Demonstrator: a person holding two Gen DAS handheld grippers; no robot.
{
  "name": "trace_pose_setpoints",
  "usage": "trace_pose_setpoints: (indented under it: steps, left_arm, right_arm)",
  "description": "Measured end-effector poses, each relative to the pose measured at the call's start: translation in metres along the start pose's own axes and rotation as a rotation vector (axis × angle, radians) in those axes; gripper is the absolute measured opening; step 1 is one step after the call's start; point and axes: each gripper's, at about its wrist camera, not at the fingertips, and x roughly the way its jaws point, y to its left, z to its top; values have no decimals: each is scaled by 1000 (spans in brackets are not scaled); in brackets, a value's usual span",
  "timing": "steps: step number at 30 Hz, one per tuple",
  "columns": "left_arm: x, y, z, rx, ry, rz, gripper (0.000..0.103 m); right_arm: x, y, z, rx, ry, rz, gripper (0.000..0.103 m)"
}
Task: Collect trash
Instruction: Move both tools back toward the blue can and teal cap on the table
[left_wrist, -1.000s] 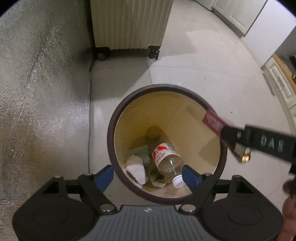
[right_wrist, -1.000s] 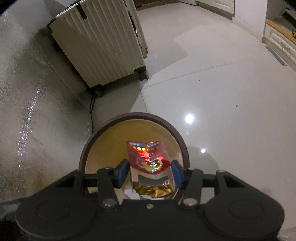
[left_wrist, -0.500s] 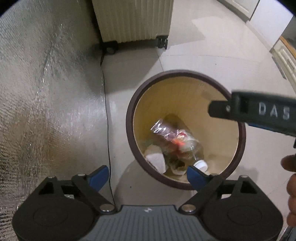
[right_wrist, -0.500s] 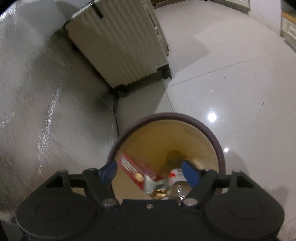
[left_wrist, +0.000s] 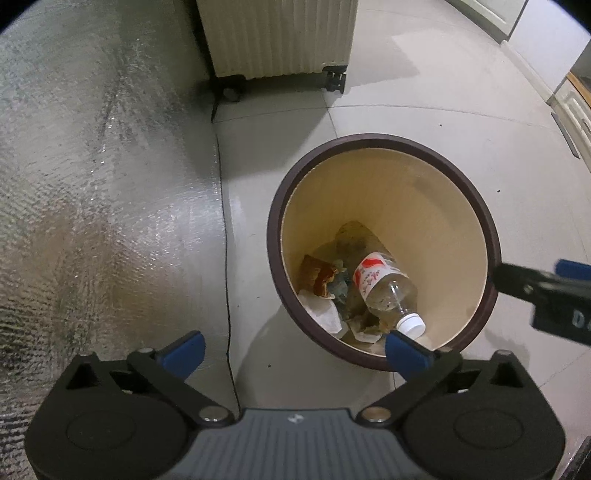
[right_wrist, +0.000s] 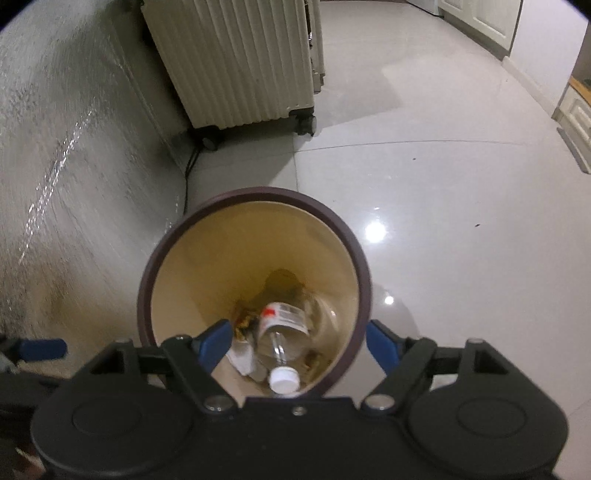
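A round bin with a dark brown rim (left_wrist: 275, 206) and cream inside stands on the floor; it also shows in the right wrist view (right_wrist: 255, 194). In it lie a clear plastic bottle (left_wrist: 384, 288) with a white cap, a red and gold wrapper (left_wrist: 317, 275), white tissue (left_wrist: 323, 314) and other scraps. The bottle (right_wrist: 284, 325) shows in the right wrist view too. My left gripper (left_wrist: 293, 350) is open and empty, above the floor left of the bin. My right gripper (right_wrist: 299, 338) is open and empty over the bin's near side; it enters the left wrist view at the right edge (left_wrist: 546, 291).
A silver foil-like mat (left_wrist: 92, 206) covers the floor to the left. A cream ribbed suitcase (left_wrist: 277, 37) on wheels stands behind the bin. A thin black cord (left_wrist: 225, 258) runs along the mat's edge. Pale glossy tiles (right_wrist: 461, 184) spread to the right, with white cabinets beyond.
My right gripper opened and let go of the red wrapper, which dropped into the bin. The right gripper drew back to the right, and the left gripper shifted left.
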Motion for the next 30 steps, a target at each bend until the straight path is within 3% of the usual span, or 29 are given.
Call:
trace_pose_setpoints:
  steps: [4,9,30]
  left_arm:
    - [-7,4,-2,-19,-5,14,103]
    - [-17,3,-5,-6,-7,33,103]
    - [-94,4,-32,2,-110,40,103]
  right_arm:
    - [-10,-8,-6,-12,7,-25,89]
    - [-25,-17,-15,-6,-15,-72,103]
    - [-103,-21,-34,1,-57,-111,103]
